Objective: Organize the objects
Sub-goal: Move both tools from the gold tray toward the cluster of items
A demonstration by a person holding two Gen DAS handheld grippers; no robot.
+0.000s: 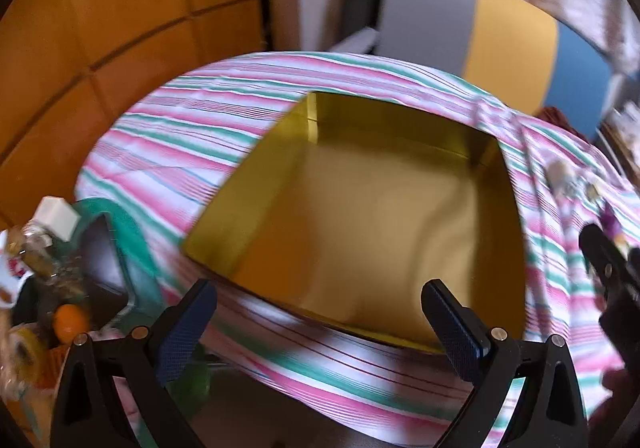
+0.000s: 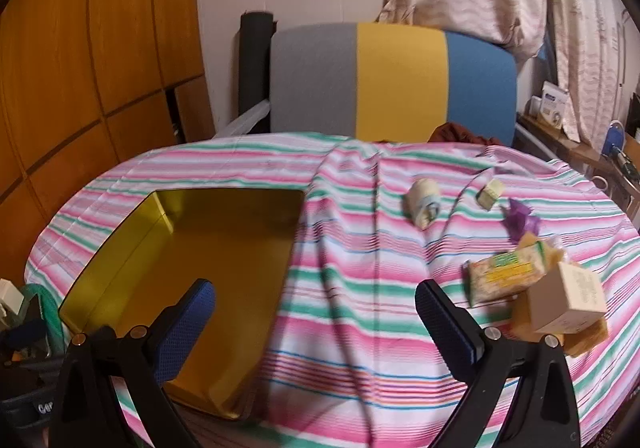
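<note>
striped cloth-covered table (image 2: 360, 288): gold tin (image 2: 208, 248) left; cloth roll (image 2: 424, 202), snack packets (image 2: 508, 276), carton (image 2: 568, 298) right.

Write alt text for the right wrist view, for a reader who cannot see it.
An open, empty right gripper hovers over a table with a pink, green and white striped tablecloth. An empty gold tin lies at left; small packaged items, including a cream box and a yellow-green packet, lie scattered at right.
</note>
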